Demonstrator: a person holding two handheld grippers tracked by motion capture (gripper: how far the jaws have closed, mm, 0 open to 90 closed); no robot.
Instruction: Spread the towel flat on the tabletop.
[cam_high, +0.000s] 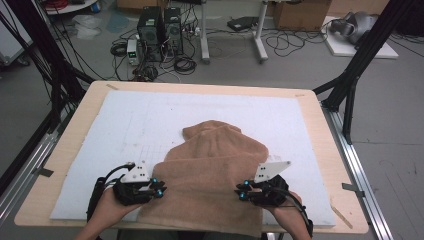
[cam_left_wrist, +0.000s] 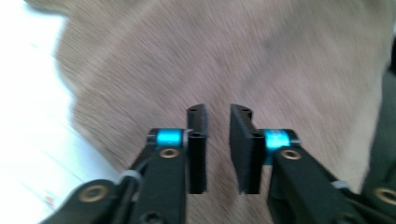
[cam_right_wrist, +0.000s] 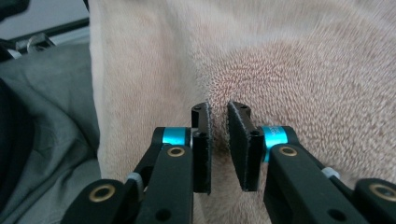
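A tan towel (cam_high: 215, 170) lies rumpled and partly folded on the white mat (cam_high: 150, 115), its near edge hanging over the table's front. My left gripper (cam_high: 161, 190) sits at the towel's left near edge and points inward. Its jaws (cam_left_wrist: 218, 112) stand a narrow gap apart just above the towel (cam_left_wrist: 233, 56), with nothing between them. At the right near edge, my right gripper (cam_high: 241, 192) also points inward. In the right gripper view its jaws (cam_right_wrist: 218, 107) are slightly apart over the pile of the towel (cam_right_wrist: 289, 70), with no cloth pinched.
The mat covers a wooden table (cam_high: 320, 115) with black frame posts at both sides. Beyond the far edge the floor holds computer towers (cam_high: 160, 32), cables and boxes. Grey clothing (cam_right_wrist: 42, 116) lies below the towel's hanging edge.
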